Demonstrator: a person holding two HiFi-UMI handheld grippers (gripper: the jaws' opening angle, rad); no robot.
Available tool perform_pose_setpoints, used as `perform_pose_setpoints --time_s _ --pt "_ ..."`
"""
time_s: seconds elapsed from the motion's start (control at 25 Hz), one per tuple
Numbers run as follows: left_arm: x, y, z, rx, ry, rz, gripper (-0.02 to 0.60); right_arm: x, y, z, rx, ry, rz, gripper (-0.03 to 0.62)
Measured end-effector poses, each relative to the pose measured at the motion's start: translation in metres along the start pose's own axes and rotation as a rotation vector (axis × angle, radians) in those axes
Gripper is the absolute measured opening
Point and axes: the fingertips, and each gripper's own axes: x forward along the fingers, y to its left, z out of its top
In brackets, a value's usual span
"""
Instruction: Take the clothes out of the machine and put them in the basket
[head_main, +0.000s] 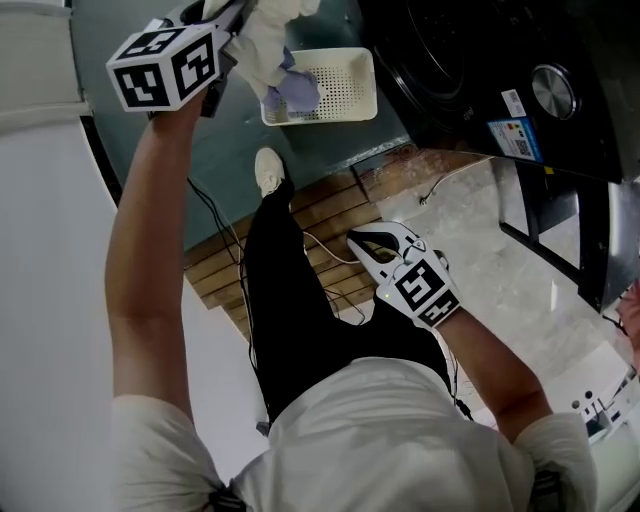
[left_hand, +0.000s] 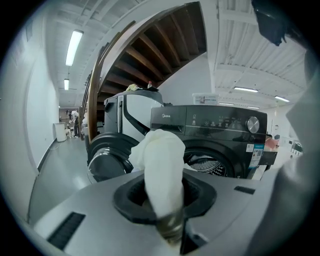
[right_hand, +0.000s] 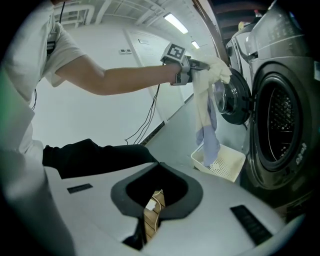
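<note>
My left gripper (head_main: 238, 28) is raised at the top left, shut on a cream cloth (head_main: 265, 45). A lavender garment (head_main: 295, 92) hangs from the cloth down into the white perforated basket (head_main: 345, 62). In the left gripper view the cream cloth (left_hand: 162, 165) fills the space between the jaws. In the right gripper view the clothes (right_hand: 207, 115) dangle over the basket (right_hand: 227, 167), beside the black washing machine (right_hand: 285, 125) with its door (right_hand: 232, 102) swung open. My right gripper (head_main: 362, 240) hangs lower over the floor, jaws together and empty.
The black washing machine (head_main: 470, 70) stands at the top right on pale stone floor. A wooden strip (head_main: 310, 215) with loose cables (head_main: 330, 255) runs between it and the grey floor. The person's shoe (head_main: 268, 168) stands close to the basket. A second machine (left_hand: 132, 107) stands further back.
</note>
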Motion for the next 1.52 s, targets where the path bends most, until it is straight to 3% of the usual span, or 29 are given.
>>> perform_pose_setpoints --time_s 0.68,0.88,1.32,1.52 --pt "0.105 -0.020 -0.186 -0.091 0.128 -0.066 0.083 0.044 -0.047 -0.048 0.123 0.050 -0.032 0.003" --pt "0.131 -0.016 -0.245 -0.086 0.180 -0.081 0.084 0.063 -0.054 -0.058 0.165 0.070 -0.035 0.003" --pt "0.186 -0.016 -0.385 -0.003 0.389 -0.148 0.097 0.096 -0.079 -0.077 0.215 0.104 -0.062 0.003" --pt "0.203 -0.011 -0.435 0.010 0.479 -0.123 0.118 0.113 -0.084 -0.089 0.230 0.117 -0.051 0.003"
